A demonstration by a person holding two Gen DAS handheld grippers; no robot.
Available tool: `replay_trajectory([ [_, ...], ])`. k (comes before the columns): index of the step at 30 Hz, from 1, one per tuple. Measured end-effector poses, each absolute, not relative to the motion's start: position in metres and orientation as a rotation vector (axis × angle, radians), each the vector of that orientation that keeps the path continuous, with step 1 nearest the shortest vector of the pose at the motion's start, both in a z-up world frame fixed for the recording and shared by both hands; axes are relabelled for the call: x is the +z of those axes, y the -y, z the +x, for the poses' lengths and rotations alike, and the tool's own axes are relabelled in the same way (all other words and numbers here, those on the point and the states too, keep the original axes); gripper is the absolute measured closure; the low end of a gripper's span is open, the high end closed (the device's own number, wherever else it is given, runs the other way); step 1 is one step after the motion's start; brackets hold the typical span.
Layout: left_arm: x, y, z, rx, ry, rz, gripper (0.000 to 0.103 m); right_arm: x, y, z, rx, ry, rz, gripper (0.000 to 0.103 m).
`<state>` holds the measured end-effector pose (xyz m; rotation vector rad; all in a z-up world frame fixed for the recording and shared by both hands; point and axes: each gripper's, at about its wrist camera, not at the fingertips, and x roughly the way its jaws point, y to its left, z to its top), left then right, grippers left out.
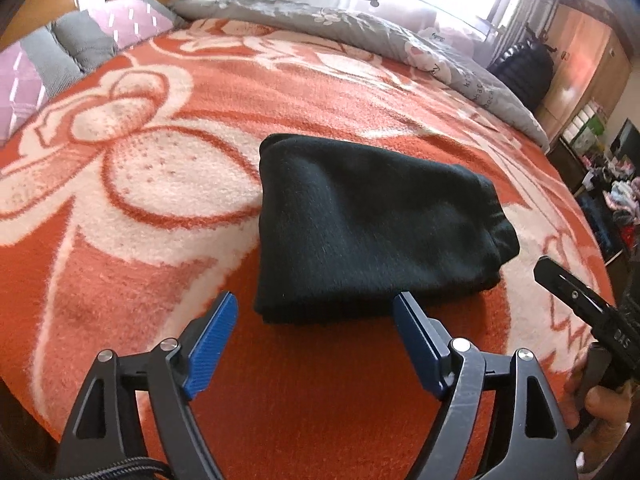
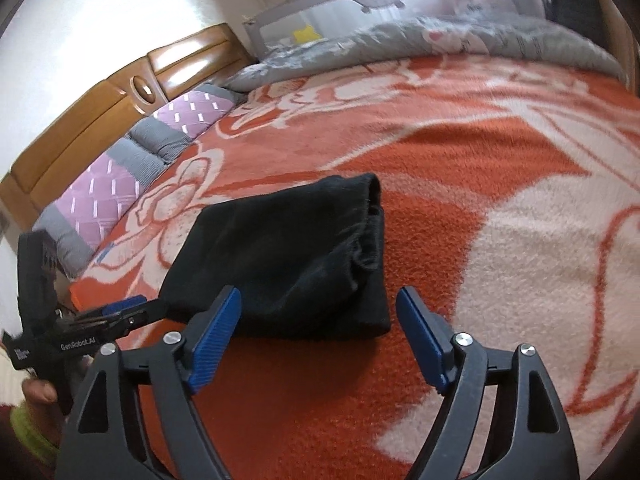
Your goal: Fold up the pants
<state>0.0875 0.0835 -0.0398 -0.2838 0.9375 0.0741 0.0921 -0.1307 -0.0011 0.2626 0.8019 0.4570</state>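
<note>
Left wrist view: the black soft knit pants (image 1: 372,228) are seen already folded into a compact thick rectangle, lying on the orange-and-cream flower-pattern fleece blanket (image 1: 160,264) approx. in the middle of the bed. The folding step is judged as finished or nearly; what remains is probably only a check or a small tidy of the edges, w/ no new grasp clearly needed. The left gripper (image 1: 314,316) is held just before the near edge of the pants, its blue ribbed pads (image 1: 210,346) spread wide, nothing between them. Whether the right pad touches the fabric edge cannot be told. A grey printed quilt (image 1: 360,26) is bunched at the far side.

Right wrist view: the same pants are shown w/ the gathered waistband end toward the far right corner, layers stacked. The right gripper (image 2: 320,310) is also wide apart and empty, hovering near the near edge of the bundle, not gripping it. If a further fold is wanted, a corner must be pinched first; otherwise both tools can be taken away.
</note>
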Motion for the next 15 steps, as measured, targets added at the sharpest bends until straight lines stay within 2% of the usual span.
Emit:
replay_trajectory([
  [9,-0.028,-0.061,0.066,0.116,-0.864,-0.138,0.021,-0.003,0.105,0.067,0.482,-0.747,0.059,0.015],
  [15,-0.028,-0.051,0.061,0.156,-0.834,-0.059,0.020,-0.008,0.103,0.062,0.500,-0.739,0.038,0.015],
])
